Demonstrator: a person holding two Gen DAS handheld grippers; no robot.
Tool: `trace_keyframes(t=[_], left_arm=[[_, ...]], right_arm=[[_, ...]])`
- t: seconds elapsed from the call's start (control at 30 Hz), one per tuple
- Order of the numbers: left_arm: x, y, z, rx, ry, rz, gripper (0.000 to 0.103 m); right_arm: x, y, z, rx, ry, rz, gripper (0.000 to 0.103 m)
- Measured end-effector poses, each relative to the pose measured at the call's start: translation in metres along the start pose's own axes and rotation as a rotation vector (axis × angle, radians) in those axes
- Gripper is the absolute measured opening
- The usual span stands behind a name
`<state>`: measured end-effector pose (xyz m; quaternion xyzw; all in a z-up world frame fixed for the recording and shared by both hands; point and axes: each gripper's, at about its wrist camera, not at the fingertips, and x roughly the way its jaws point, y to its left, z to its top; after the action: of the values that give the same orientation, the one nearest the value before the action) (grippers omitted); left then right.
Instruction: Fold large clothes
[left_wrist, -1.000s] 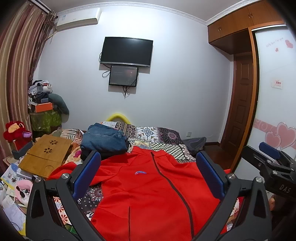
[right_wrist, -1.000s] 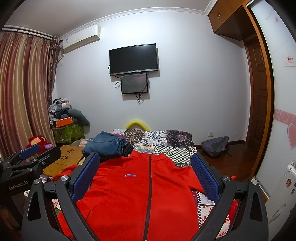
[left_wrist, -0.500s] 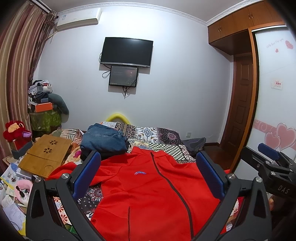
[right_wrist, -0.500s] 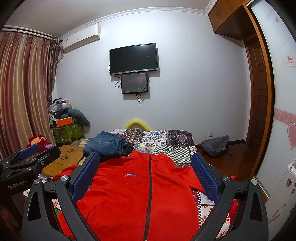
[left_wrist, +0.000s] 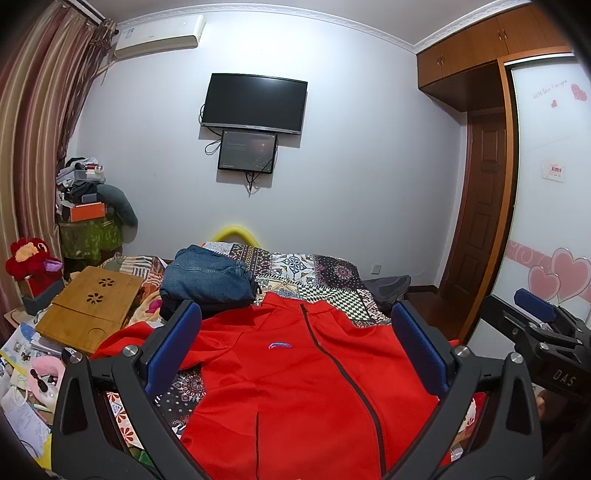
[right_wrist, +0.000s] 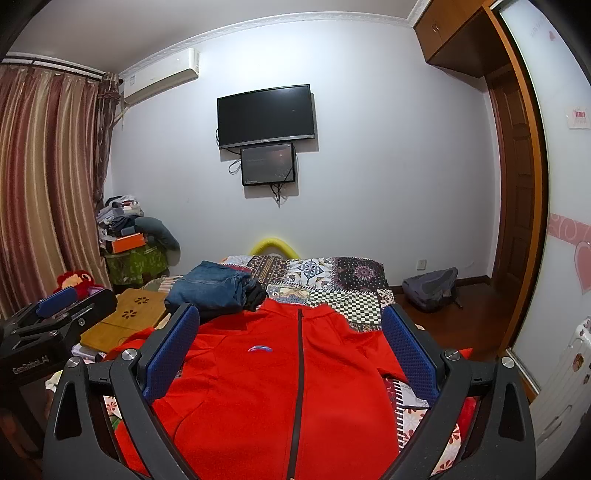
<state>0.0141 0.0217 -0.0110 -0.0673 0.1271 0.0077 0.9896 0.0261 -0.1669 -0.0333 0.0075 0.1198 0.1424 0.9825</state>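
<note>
The red jacket (left_wrist: 295, 376) lies spread front-up on the patchwork bedspread (left_wrist: 317, 269), its dark zipper (right_wrist: 298, 373) closed and running down the middle, collar pointing toward the far wall. One sleeve trails off to the jacket's left side toward the wooden lap desk (left_wrist: 92, 306); the other reaches the bed edge on the jacket's right. Just beyond the collar, touching or nearly touching it, sits a pile of folded jeans (left_wrist: 208, 280). Farther off on the floor beyond the jacket's right shoulder rests a grey backpack (right_wrist: 430, 288).

The left gripper (left_wrist: 295, 350) hangs above the jacket with its blue pads wide apart and nothing between them. The right gripper (right_wrist: 291, 354) is the same: spread fully, holding nothing, poised over the chest.

Judging from this, folding has not begun; the garment is laid flat and the step in hand is picking where to grip. The next move likely calls for lowering each gripper to a sleeve or shoulder edge, pinching a single layer of cloth, and carrying it inward toward the zipper without dragging the bedspread along.
</note>
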Motion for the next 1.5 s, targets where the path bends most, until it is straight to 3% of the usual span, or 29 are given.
trace_keyframes(t=[0.23, 0.43, 0.87, 1.0, 1.23, 1.37, 1.5], left_arm=[[0.008, 0.007, 0.003, -0.005, 0.001, 0.008, 0.103], [0.032, 0.035, 0.014, -0.046, 0.008, 0.042, 0.103], [0.113, 0.157, 0.015, -0.187, 0.086, 0.312, 0.103], [0.141, 0.198, 0.004, -0.193, 0.137, 0.401, 0.103], [0.184, 0.271, -0.042, -0.286, 0.264, 0.441, 0.103], [0.206, 0.313, -0.077, -0.376, 0.4, 0.408, 0.103], [0.221, 0.355, -0.119, -0.571, 0.513, 0.32, 0.103]], right_arm=[[0.011, 0.004, 0.003, -0.021, -0.002, 0.002, 0.098], [0.034, 0.007, 0.005, -0.055, 0.002, -0.002, 0.098], [0.117, -0.001, -0.004, -0.036, 0.148, 0.023, 0.098], [0.144, -0.004, -0.01, -0.031, 0.218, 0.026, 0.098], [0.201, -0.005, -0.026, -0.002, 0.387, 0.058, 0.098], [0.218, -0.002, -0.041, -0.006, 0.447, 0.047, 0.098], [0.232, 0.003, -0.049, -0.012, 0.496, 0.052, 0.098]])
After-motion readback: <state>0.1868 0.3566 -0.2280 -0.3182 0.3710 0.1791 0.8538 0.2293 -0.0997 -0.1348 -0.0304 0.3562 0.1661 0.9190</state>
